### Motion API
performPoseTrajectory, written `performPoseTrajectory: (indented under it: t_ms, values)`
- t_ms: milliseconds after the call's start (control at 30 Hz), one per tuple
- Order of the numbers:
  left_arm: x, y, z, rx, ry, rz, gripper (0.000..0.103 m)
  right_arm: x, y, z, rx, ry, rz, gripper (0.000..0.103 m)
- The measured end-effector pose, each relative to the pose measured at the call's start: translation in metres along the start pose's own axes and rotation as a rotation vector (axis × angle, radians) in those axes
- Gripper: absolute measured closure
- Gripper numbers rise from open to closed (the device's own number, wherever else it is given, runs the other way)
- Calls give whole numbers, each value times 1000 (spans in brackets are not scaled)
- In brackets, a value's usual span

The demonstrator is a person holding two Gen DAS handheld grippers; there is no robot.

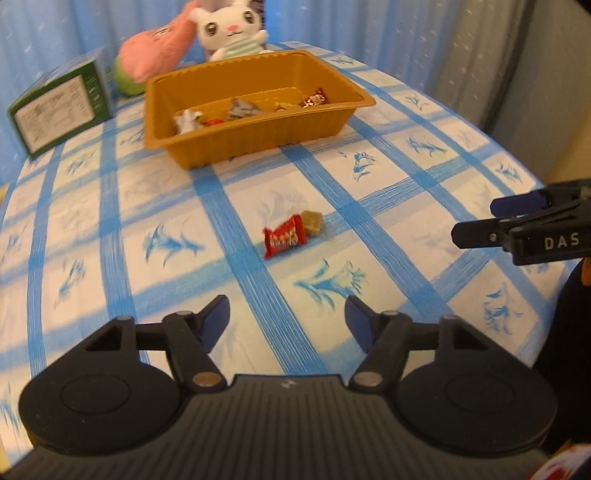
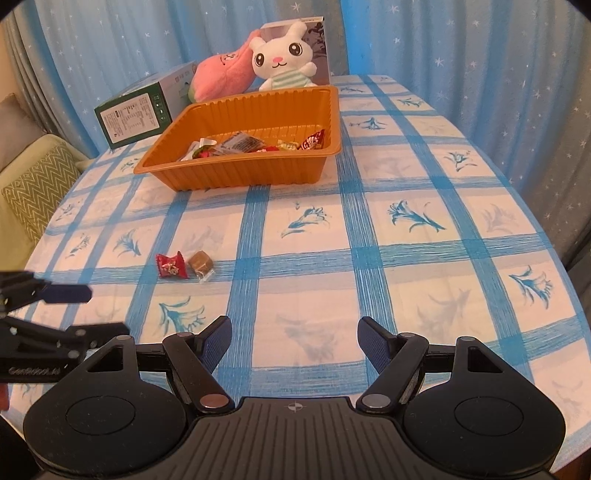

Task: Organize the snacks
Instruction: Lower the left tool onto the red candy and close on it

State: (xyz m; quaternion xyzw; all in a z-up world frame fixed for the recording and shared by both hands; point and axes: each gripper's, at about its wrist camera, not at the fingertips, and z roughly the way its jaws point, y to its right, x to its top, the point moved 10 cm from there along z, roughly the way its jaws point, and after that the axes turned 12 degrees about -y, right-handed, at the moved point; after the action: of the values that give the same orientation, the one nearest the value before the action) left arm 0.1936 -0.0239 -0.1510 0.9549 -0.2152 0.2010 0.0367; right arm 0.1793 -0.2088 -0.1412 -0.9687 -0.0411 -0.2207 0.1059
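Observation:
An orange tray [image 1: 243,146] [image 2: 236,175] with several wrapped snacks in it stands at the far side of the table. A red wrapped candy [image 1: 283,238] [image 2: 171,265] and a brown candy in clear wrap [image 1: 313,222] [image 2: 201,262] lie side by side on the cloth. My left gripper [image 1: 287,314] is open and empty, just short of the two candies; it also shows at the left of the right wrist view [image 2: 99,310]. My right gripper [image 2: 294,336] is open and empty, to the right of the candies; it also shows at the right edge of the left wrist view [image 1: 476,221].
A green box [image 1: 59,107] [image 2: 138,114], a pink plush [image 1: 159,55] [image 2: 225,74] and a white bunny plush [image 1: 231,31] [image 2: 284,61] stand behind the tray. Blue curtains hang behind the table. A cushioned seat [image 2: 33,188] is at the left.

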Motion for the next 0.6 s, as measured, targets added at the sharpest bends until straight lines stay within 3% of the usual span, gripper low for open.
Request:
performPoseTrajectory:
  t_ms: [333, 600]
  values:
    - [37, 2, 38, 93, 8, 306, 53, 11, 6, 21, 3, -17, 13, 28]
    - [50, 7, 59, 78, -3, 408, 63, 13, 10, 32, 0, -31, 16, 28]
